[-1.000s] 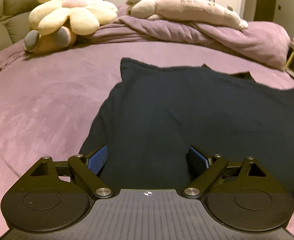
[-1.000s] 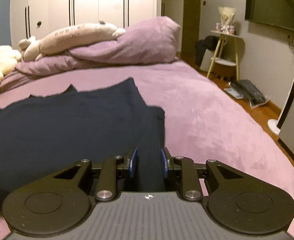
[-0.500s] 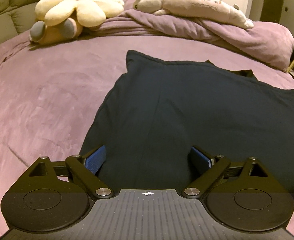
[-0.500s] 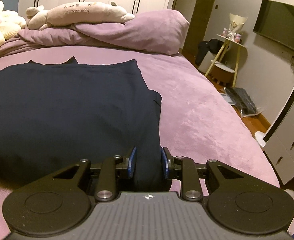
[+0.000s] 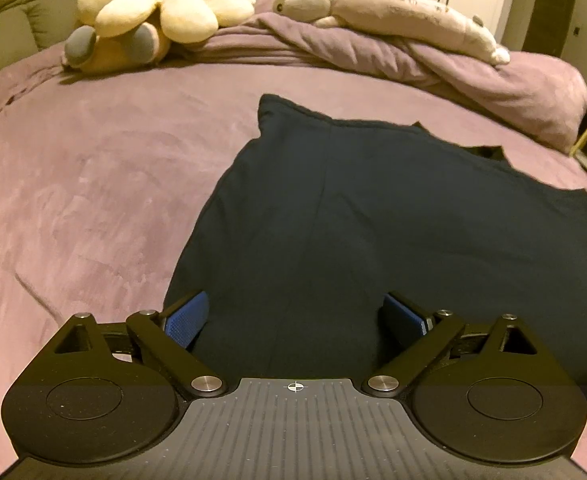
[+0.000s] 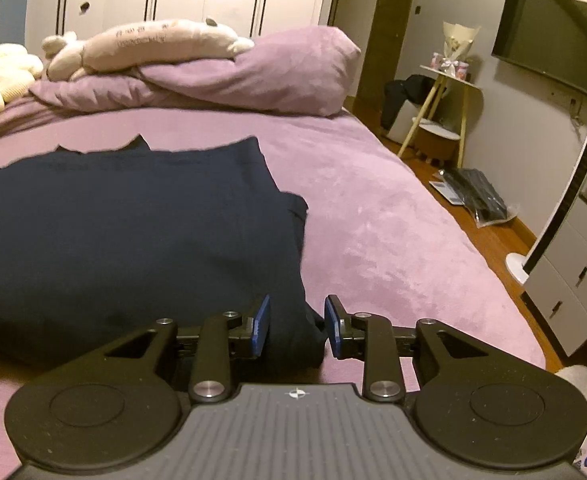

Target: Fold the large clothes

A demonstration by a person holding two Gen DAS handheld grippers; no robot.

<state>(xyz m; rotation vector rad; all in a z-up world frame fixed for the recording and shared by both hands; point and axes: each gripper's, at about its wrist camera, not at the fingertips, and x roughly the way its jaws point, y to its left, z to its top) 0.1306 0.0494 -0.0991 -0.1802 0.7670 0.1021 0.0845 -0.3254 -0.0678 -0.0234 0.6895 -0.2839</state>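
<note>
Figure. Release after a fold — both wrist views, dark garment on a purple bed.

The dark garment (image 5: 373, 220) lies flat across the centre of the left wrist view and fills the left half of the right wrist view, already doubled over on the bedspread (image 5: 93, 180). Its near edge runs under both tools at the bottom of each frame.

Left gripper (image 5: 295, 320): jaws spread wide and opening; cloth lies between the blue pads (image 5: 185, 316) but neither pad presses on it.

Right gripper (image 6: 296, 322): jaws at a narrow gap, opening. The garment's right-hand corner stands bunched between them, apparently clear of the right pad, while contact at the left pad cannot be told.

Judged step: letting go of the hem. To do it well, the right jaws should part enough for the bunched corner to drop flat before the tool is drawn back — a snagged pad would probably drag the edge and spoil the fold. Withdrawing both tools straight toward the bottom of the frame, low and level, should leave the edges aligned.

Background: plush toys (image 5: 161, 12) and a heaped duvet (image 6: 213, 80) in the upper frame, well apart from the work.
</note>
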